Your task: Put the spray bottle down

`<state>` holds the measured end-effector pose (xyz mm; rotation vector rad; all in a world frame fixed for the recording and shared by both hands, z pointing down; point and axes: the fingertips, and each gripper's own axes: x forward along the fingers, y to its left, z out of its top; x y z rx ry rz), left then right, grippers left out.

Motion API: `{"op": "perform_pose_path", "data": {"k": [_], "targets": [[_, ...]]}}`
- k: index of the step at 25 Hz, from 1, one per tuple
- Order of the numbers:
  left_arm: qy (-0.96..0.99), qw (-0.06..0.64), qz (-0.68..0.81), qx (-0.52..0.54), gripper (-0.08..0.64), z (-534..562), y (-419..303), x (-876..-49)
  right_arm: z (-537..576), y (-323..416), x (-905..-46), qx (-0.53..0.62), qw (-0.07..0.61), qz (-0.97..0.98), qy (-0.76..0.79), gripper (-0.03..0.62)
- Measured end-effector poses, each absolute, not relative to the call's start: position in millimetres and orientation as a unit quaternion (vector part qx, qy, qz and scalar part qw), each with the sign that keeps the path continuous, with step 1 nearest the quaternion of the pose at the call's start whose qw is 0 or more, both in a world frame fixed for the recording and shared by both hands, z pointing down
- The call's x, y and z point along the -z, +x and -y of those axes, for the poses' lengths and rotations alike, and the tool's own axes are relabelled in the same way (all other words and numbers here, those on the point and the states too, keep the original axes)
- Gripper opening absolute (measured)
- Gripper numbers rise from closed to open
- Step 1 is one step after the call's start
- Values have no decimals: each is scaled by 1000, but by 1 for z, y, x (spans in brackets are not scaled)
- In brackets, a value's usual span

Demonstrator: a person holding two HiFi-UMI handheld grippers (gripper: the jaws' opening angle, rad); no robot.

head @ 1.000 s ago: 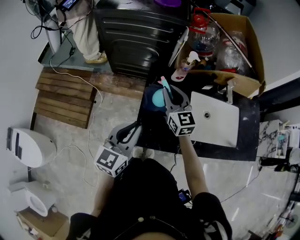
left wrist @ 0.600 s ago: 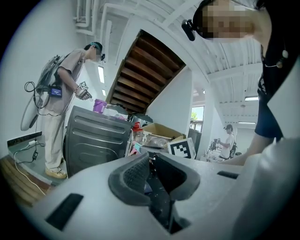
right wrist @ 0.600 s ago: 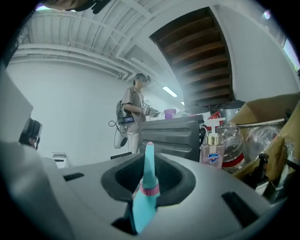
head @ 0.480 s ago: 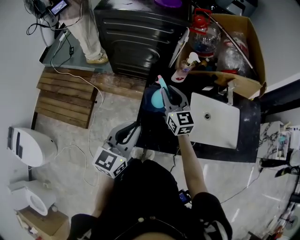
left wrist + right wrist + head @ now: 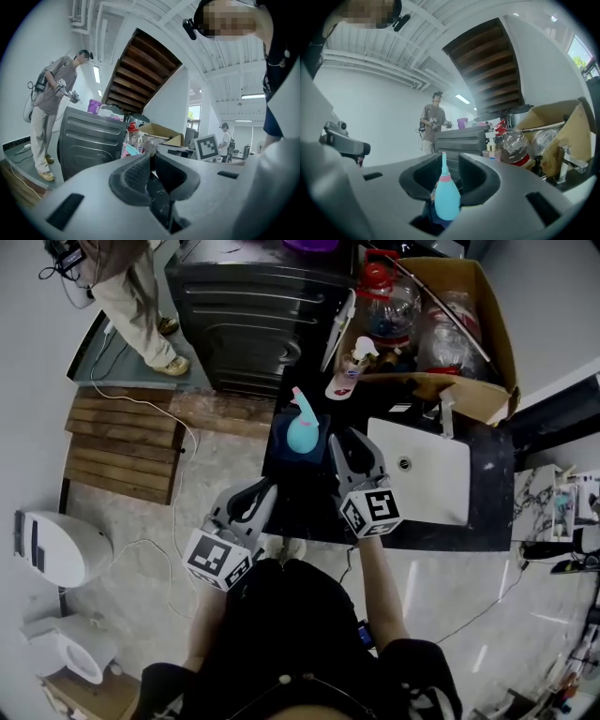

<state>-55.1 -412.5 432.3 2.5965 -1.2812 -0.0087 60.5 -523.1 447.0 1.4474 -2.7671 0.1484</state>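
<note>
1. My right gripper [image 5: 450, 161] is letting go. Its two ribbed black pads are spreading apart, and neither presses on anything.
2. The spray bottle [image 5: 446, 197] shows in the gap between those pads in the right gripper view. It is one smooth teal bulb with a pink collar and a thin tapered nozzle.
3. From the head view the spray bottle [image 5: 302, 430] stands upright on the counter [image 5: 300, 498]. It is close to the counter's left edge, towards the far left corner, and just clear of my right gripper [image 5: 354, 442].
4. My left gripper [image 5: 152, 157] is clenched, its pads drawn together on nothing. It hangs off the counter's left front corner [image 5: 262, 491].
5. Each gripper carries one marker cube, so there are two in all; the right one [image 5: 368, 509] is over the counter's front edge.
6. The counter is dark, speckled stone. One white rectangular sink [image 5: 436, 479] is set towards its right.
7. At the far edge sits one open cardboard box [image 5: 492, 329]. Beside it stands one pale trigger sprayer [image 5: 349, 371].
</note>
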Motion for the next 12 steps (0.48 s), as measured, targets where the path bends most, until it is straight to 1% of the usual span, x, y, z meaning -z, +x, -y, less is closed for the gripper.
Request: {"op": "perform_pose_path", "data": {"k": [9,12], "targets": [[897,106,428,16,37,426,-36,-424,446,131,-427,-64,-12,842,536,63],[896,96,432,24,37,429,-32,-420,425,150,-422,-62,-18,826,560,23]]}}
